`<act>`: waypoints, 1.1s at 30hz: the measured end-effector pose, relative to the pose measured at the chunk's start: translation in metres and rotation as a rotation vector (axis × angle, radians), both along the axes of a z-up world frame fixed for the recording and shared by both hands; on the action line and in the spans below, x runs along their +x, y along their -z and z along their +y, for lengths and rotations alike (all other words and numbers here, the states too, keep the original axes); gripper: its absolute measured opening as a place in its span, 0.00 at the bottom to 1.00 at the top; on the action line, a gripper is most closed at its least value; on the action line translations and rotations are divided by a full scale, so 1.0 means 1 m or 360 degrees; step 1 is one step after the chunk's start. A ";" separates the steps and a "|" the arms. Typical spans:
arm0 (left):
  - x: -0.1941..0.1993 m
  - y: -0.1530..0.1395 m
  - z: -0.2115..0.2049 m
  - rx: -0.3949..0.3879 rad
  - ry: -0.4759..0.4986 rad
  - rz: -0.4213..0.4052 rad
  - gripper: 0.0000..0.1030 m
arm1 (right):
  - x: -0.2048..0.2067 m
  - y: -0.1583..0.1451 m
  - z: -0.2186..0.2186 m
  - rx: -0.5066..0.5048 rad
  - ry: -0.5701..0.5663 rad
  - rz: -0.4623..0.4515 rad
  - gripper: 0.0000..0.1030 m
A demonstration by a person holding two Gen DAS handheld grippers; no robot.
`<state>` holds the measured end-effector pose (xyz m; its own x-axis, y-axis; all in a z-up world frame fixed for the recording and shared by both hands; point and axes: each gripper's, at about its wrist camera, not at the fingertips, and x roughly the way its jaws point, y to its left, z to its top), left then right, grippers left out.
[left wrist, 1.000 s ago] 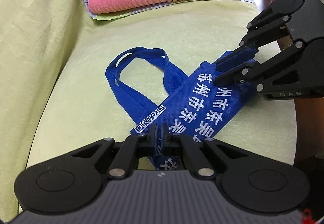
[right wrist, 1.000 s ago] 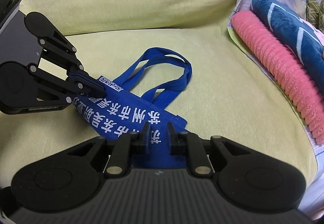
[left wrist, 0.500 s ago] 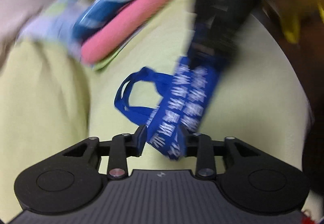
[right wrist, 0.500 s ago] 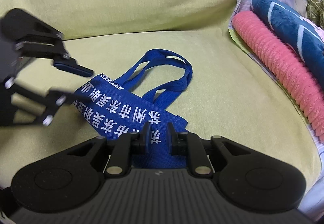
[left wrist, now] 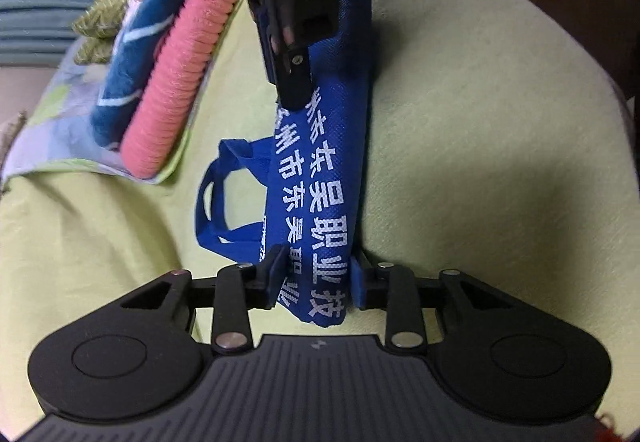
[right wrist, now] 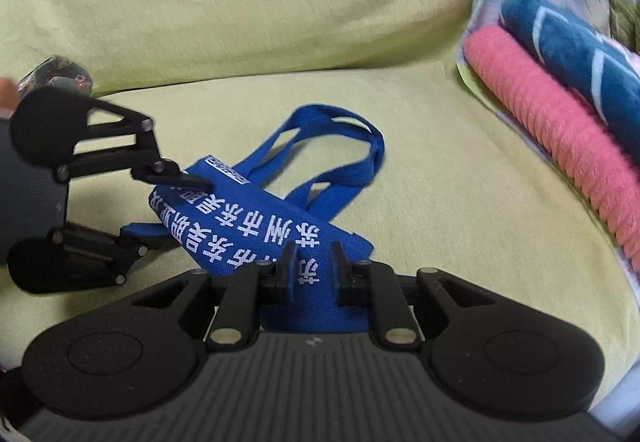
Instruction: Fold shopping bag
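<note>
Bag material: my shopping bag (left wrist: 320,178) is blue non-woven cloth with a fine dimpled weave and white printed characters; it is folded into a long narrow band.
Handles: two flat blue webbing loops (right wrist: 340,146) spill from one side of the band and lie limp on the cushion.
Where the bag is: on the seat of a yellow-green sofa (right wrist: 440,202), stretched between my two grippers.
Sofa texture: soft, matte, slightly napped cloth, rounded at the back cushion.
Towels: a pink ribbed towel (right wrist: 560,138) and a dark blue striped towel (right wrist: 580,66) lie stacked on a patterned cloth, well apart from the bag.
Long axis: the band runs from my left gripper to my right gripper; in the right wrist view it slants from upper left to lower right, and the print runs along its length.
Left gripper (left wrist: 316,278): my jaws stand apart on either side of the bag's end, and they have just been closing in a little; the cloth sits between them, but I cannot tell whether the pads press it.
Right gripper (right wrist: 314,266): my jaws are clamped on the other end of the band, the cloth bunched between the pads.
Pose: both of my grippers point downward at a slant toward the seat, facing each other across the bag.
</note>
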<state>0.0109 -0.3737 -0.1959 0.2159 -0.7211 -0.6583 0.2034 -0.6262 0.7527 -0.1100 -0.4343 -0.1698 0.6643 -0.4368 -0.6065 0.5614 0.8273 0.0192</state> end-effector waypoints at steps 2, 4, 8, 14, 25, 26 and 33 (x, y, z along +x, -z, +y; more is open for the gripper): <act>0.001 -0.003 -0.003 0.0037 -0.0010 0.0020 0.36 | -0.004 -0.005 0.008 -0.0118 -0.0103 0.0009 0.25; 0.002 -0.005 -0.004 0.0051 -0.0017 0.0047 0.36 | -0.014 -0.009 0.017 -0.0203 -0.0241 -0.0010 0.48; 0.004 -0.006 -0.003 0.0053 -0.0028 0.0084 0.36 | -0.032 -0.003 0.041 -0.0504 -0.0504 0.0084 0.55; 0.009 -0.012 -0.006 0.0079 -0.0049 0.0155 0.36 | -0.028 0.039 0.061 -0.1125 -0.0683 0.0411 0.52; 0.016 -0.024 -0.019 0.0165 -0.0146 0.0314 0.39 | -0.003 0.039 0.030 -0.1035 -0.0750 0.0227 0.37; 0.015 -0.025 -0.019 0.0169 -0.0158 0.0321 0.39 | -0.002 0.035 0.028 -0.0982 -0.0745 0.0223 0.36; 0.011 -0.035 0.002 0.0229 -0.0191 0.0394 0.40 | -0.003 0.019 0.025 -0.0699 -0.0740 0.0200 0.36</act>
<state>0.0216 -0.3720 -0.1611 0.1144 -0.5959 -0.7949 0.4483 -0.6831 0.5766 -0.1133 -0.4093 -0.1886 0.7795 -0.3459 -0.5222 0.1190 0.9003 -0.4187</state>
